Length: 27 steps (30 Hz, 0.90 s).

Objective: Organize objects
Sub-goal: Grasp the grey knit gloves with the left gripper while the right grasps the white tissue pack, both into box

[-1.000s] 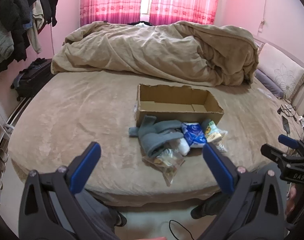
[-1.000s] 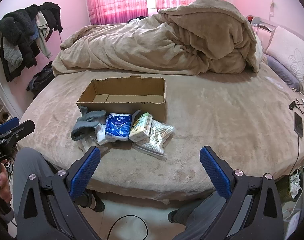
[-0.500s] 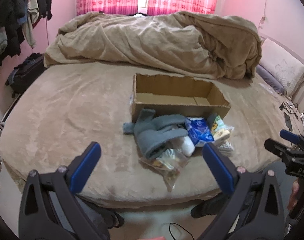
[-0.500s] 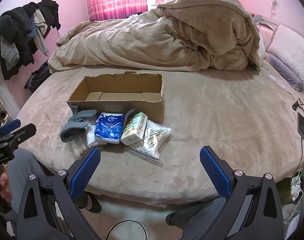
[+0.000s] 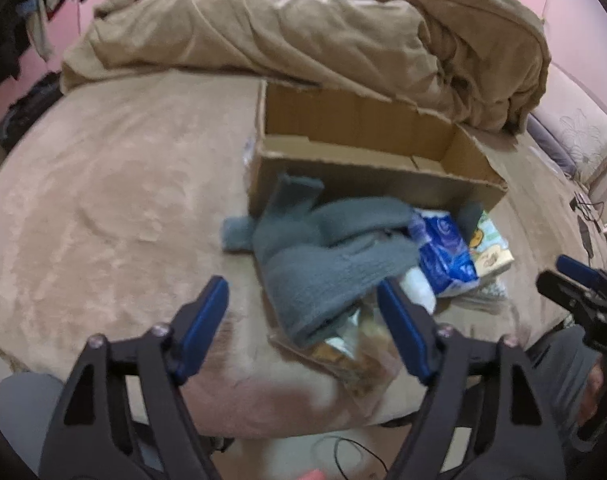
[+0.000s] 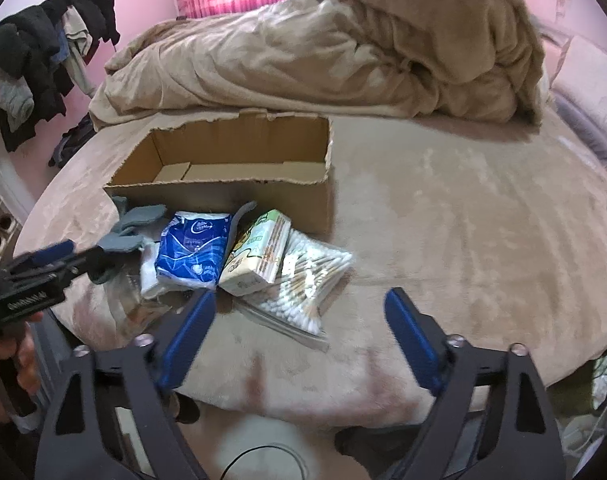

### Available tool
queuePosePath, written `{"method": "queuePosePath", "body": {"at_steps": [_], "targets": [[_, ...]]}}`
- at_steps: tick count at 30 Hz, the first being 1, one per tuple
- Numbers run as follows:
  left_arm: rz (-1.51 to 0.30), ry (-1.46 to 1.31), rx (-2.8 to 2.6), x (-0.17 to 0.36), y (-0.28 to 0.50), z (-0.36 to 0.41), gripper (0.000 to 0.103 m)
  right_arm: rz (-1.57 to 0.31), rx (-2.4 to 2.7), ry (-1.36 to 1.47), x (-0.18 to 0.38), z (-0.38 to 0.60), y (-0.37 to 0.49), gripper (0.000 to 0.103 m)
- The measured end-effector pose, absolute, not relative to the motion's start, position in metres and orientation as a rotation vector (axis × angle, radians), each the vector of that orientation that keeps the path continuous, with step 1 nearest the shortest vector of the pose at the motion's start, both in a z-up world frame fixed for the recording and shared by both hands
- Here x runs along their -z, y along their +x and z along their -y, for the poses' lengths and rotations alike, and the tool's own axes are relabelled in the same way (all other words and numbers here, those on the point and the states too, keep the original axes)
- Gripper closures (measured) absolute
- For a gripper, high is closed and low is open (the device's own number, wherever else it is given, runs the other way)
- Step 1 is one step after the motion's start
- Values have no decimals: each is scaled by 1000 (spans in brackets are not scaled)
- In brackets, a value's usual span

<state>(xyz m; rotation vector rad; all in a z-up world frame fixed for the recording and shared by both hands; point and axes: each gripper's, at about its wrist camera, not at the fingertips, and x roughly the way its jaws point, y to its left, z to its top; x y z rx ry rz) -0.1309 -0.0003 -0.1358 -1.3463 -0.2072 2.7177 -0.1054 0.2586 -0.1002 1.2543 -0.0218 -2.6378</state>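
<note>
Both claws have come forward over the last second: the pile of loose things now looms much larger in each view, and motion blur softens the left wrist picture. The left claw (image 5: 303,316) has its blue pads spread wide, empty, straddling the near end of the grey knitted garment (image 5: 323,256). The right claw (image 6: 299,332) is likewise spread and empty, poised above the bag of cotton swabs (image 6: 307,276). I judge this as the approach to a first pick; nothing has gone into the cardboard box (image 6: 223,160), whose floor shows bare.

The box sits on the bed (image 6: 463,220) at 12 o'clock from the pile, open-topped, with torn, ragged rims and stiff corrugated walls. Against its near wall lie the items: the soft, thick, floppy knit at 9 o'clock; a glossy blue tissue pack (image 6: 195,248), squashy and crinkled; a boxier pale tissue pack (image 6: 255,256) leaning on it; the clear, slippery swab bag at 3 o'clock. A crumpled transparent bag (image 5: 351,344) pokes from under the knit. The bed cover is plush tan velvet, yielding under load.
</note>
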Motion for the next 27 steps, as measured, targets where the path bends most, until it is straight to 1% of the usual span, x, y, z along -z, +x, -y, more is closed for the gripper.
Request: {"method": "queuePosePath", "body": {"at_steps": [3,4,6,7,8,9,10,11,13,15,17,20,27], "targets": [[222,-1363,-2693,146,-139,1,27,38,2610,1270,109,-253,-117,21],[241,-1369,-2682,150,-141,3,30,46,2598,1273,112,-252,-121,24],[287,-1378,-2649,157,-144,6,32,67,2572,1286,117,-249,-128,28],[314,-1376,-2625,160,-146,8,33,74,2562,1291,120,-248,-132,31],[327,-1376,-2612,162,-147,8,36,73,2554,1301,123,-246,-135,40],[338,-1375,-2599,163,-148,9,37,63,2544,1312,126,-243,-139,45],[353,-1372,-2587,164,-150,9,40,51,2533,1313,128,-240,-141,47],[368,-1371,-2578,165,-151,8,45,46,2528,1310,129,-239,-143,47],[377,-1357,-2575,165,-153,5,48,26,2514,1308,132,-233,-146,48],[378,-1339,-2564,164,-152,1,52,20,2493,1313,136,-229,-150,53],[381,-1317,-2562,162,-148,1,58,30,2472,1309,137,-227,-151,66],[391,-1286,-2568,157,-141,5,62,21,2467,1282,134,-224,-151,68],[405,-1211,-2620,132,-124,14,63,32,2474,1240,124,-229,-145,73]]}}
